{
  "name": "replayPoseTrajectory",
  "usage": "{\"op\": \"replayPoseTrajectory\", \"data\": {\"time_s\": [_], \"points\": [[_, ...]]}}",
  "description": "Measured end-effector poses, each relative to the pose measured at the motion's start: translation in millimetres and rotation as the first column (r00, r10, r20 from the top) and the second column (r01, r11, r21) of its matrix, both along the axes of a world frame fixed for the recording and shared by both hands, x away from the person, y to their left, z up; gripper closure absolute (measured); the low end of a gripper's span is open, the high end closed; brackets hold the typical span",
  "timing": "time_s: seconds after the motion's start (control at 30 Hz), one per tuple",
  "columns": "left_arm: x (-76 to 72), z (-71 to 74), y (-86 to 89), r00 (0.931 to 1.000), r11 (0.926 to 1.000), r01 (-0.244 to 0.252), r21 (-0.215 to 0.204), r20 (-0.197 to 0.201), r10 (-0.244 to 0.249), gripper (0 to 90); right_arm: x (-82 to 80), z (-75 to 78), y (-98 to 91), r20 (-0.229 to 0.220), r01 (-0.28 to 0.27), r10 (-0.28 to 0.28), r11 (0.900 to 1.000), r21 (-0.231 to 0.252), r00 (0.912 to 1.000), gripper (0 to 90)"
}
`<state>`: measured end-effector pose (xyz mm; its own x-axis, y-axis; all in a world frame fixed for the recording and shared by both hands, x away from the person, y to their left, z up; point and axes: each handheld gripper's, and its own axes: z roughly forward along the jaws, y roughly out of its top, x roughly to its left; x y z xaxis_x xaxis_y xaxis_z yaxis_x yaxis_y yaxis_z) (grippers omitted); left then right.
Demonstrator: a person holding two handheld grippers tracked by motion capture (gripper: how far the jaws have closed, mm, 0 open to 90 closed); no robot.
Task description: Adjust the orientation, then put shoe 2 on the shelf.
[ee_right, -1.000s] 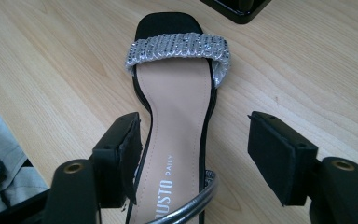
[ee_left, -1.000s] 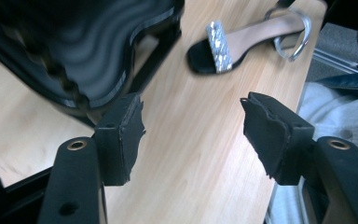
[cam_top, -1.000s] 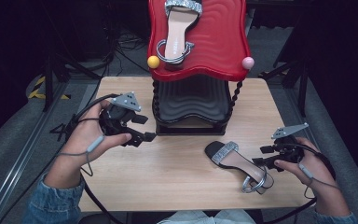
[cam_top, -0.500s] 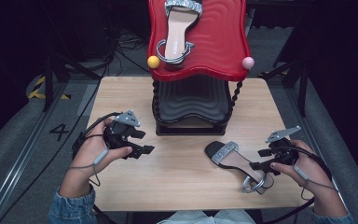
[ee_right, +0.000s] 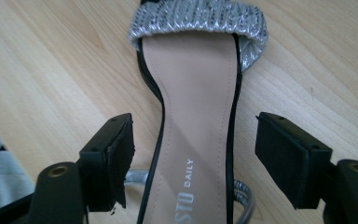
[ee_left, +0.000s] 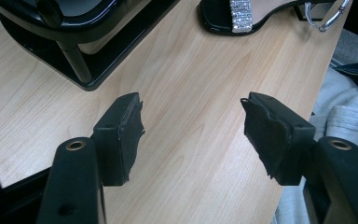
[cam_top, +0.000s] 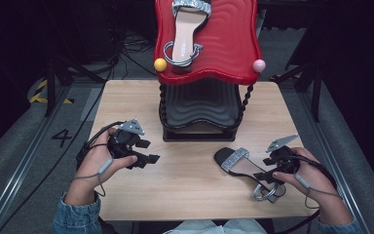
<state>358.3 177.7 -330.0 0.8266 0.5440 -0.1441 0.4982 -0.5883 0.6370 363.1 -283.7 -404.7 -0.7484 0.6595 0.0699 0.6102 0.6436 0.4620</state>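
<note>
Sandal (cam_top: 250,171) with a sparkly silver toe strap lies flat on the tabletop (cam_top: 190,195), near the front right corner, seen from the high view. The right gripper (cam_top: 271,177) sits at its heel end. The left gripper (cam_top: 148,159) rests low over bare wood, well apart from it. A second sandal (cam_top: 186,34) lies on the red top shelf (cam_top: 233,44) of the shoe rack (cam_top: 199,117).

From the left gripper view, the left gripper (ee_left: 191,133) is spread wide with only wood between its jaws. The sandal (ee_left: 251,14) shows far off.

From the right gripper view, the right gripper (ee_right: 193,156) has just been opening. Its jaws stand spread on both sides of the sandal (ee_right: 196,121), not touching it.
</note>
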Motion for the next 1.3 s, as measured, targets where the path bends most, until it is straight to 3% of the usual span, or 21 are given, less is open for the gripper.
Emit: {"op": "replayPoseTrajectory", "data": {"time_s": [0.3,0.53,0.67,0.87,1.07,1.2,1.3], "points": [[1.1,-0.6,-1.1,0.9999,0.9999,0.002,-0.01,-0.011,-0.002,37.2,16.6,-25.9,14.7,-0.069,0.018,-0.026,0.9935,-0.112,0.9973,27.6],[-1.9,-1.5,2.3,0.9998,0.9999,-0.01,-0.013,-0.019,0.009,36.9,20.2,-34.0,21.4,-0.107,-0.012,-0.004,0.9881,-0.153,0.9943,27.8],[-1.8,-1.9,7.2,0.9997,0.9997,-0.019,-0.015,-0.016,0.019,37.0,23.1,-38.4,29.1,-0.13,-0.023,-0.002,0.9808,-0.194,0.9915,37.5],[-0.5,-3.6,8.4,0.9995,0.9996,-0.022,-0.017,-0.023,0.021,37.4,22.5,-37.4,32.4,-0.157,0.044,-0.079,0.9763,-0.212,0.9844,41.5],[-0.1,-2.4,11.2,0.9994,0.9989,-0.025,-0.04,-0.023,0.024,38.0,22.8,-36.0,33.9,-0.167,0.043,-0.084,0.9712,-0.234,0.9825,42.7],[-0.1,-2.7,12.2,0.9992,0.9989,-0.029,-0.037,-0.03,0.028,38.4,22.5,-32.0,33.5,-0.216,0.045,-0.098,0.9709,-0.235,0.9714,42.9],[-0.4,-2.8,12.8,0.9992,0.9989,-0.028,-0.039,-0.03,0.027,38.4,21.7,-28.1,33.3,-0.219,0.043,-0.097,0.9699,-0.24,0.9709,43.0]]}}
